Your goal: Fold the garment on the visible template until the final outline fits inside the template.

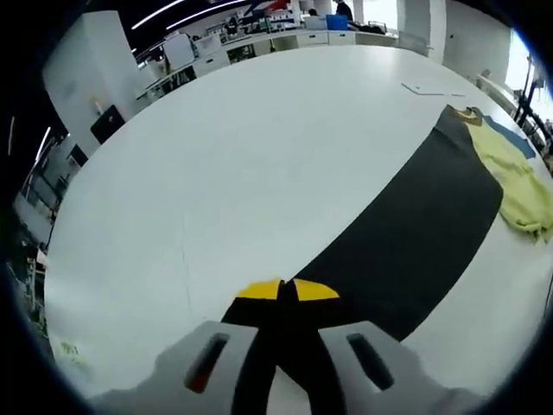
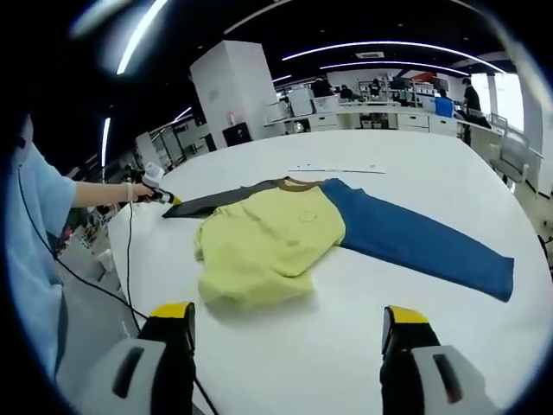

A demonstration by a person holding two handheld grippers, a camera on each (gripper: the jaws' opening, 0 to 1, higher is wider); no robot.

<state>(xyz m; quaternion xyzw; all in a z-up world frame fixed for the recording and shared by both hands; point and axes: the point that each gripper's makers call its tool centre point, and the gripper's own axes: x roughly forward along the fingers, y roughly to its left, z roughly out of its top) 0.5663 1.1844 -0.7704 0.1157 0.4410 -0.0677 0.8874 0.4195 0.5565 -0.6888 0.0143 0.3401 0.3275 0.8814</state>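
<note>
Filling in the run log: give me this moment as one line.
left gripper: shut on black panel | right gripper: open, apart from yellow garment | blue panel: flat on table

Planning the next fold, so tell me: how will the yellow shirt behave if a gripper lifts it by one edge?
Probably floppy: the yellow shirt lies rumpled, its near edge bunched into soft folds, so it should drape and sag. It looks like thin cloth, likely light. On the smooth white table it may slide rather than stay put when tugged.

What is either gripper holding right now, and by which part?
The left gripper is shut on the far end of the long black fabric strip. The right gripper is open, holding nothing, short of the yellow garment.
</note>
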